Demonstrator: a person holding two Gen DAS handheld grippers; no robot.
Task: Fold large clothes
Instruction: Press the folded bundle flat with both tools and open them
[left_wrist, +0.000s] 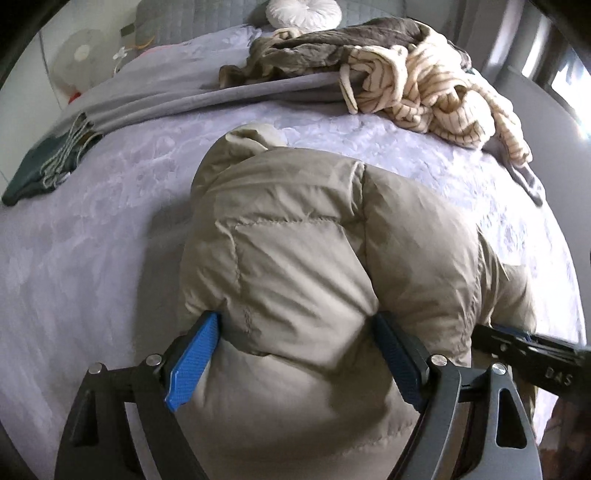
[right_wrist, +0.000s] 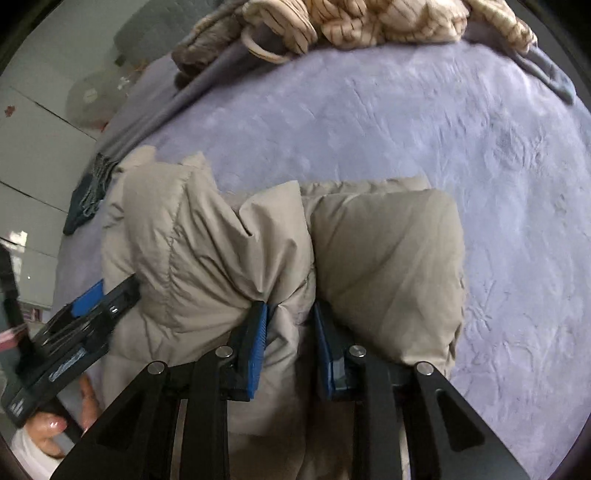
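A beige puffer jacket (left_wrist: 314, 229) lies bunched and doubled over on the lavender bed cover (left_wrist: 92, 240). My left gripper (left_wrist: 295, 317) stands wide, and its blue pads press into both sides of the jacket's thick near fold. In the right wrist view the same jacket (right_wrist: 207, 240) shows two puffy lobes. There my right gripper (right_wrist: 289, 308) is nearly closed, pinching a gathered ridge of fabric between the lobes. The right gripper's fingers (left_wrist: 517, 341) reach into the jacket's right side in the left wrist view. A hand (right_wrist: 51, 424) holds the left tool at the lower left.
A cream striped garment (left_wrist: 424, 88) and a brown-grey garment (left_wrist: 332, 40) are heaped at the far side of the bed, on a grey blanket (left_wrist: 184, 96). A dark green folded garment (left_wrist: 44, 162) lies at the left edge. A white round cushion (left_wrist: 303, 11) sits beyond.
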